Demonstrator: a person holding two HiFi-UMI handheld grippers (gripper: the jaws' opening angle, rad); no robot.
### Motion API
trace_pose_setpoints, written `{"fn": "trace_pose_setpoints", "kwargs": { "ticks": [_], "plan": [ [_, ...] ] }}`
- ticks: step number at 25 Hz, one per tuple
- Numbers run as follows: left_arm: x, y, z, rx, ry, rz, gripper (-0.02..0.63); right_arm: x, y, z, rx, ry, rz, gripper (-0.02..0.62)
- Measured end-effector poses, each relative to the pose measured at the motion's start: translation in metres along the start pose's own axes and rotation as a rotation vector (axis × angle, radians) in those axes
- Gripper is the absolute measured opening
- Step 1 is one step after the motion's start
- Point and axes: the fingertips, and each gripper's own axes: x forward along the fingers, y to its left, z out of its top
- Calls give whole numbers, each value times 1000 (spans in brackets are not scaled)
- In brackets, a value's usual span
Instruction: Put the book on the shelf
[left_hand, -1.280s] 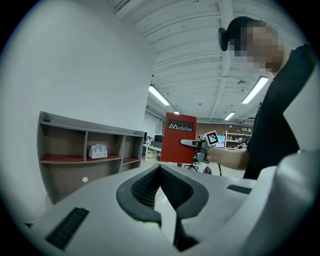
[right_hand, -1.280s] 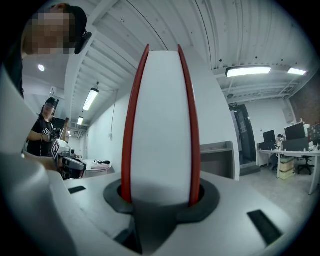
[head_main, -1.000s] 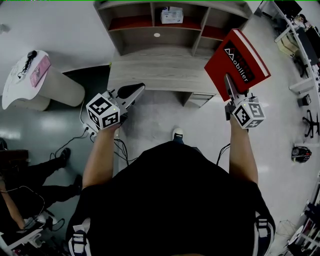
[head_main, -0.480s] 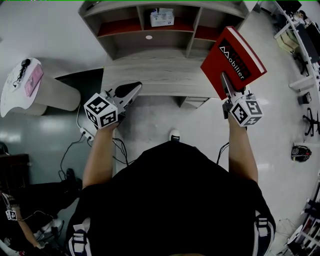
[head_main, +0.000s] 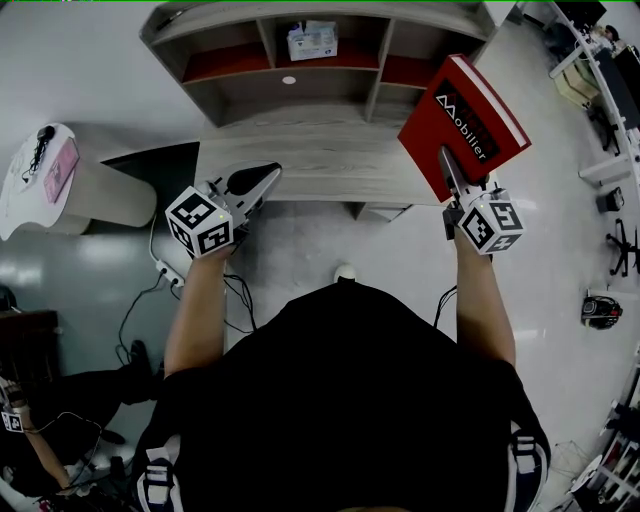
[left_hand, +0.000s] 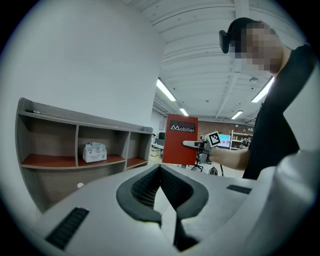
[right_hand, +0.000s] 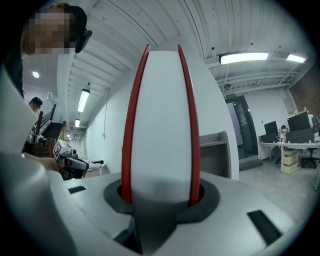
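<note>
Book (head_main: 470, 105) partly behind right claw (head_main: 446, 157)

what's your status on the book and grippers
Right gripper shut on red book, held upright in the air. Left gripper shut, empty. Book not yet on shelf; white box sits in its middle compartment.

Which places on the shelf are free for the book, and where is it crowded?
The left compartment and the right compartment, on either side of the white box, look bare. The wooden desktop below them is also free. Only the middle compartment is occupied, by that box.
</note>
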Motion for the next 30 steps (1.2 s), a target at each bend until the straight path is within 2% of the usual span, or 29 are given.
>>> {"fn": "trace_pose_setpoints", "kwargs": {
  "ticks": [20,30],
  "plan": [
    [54,16,26,1,-32,16,20,27,-50,16,-14,-29,27,170],
    [73,13,33,5,-41,11,20,38,-59,20,-18,-32,45,170]
  ]
}}
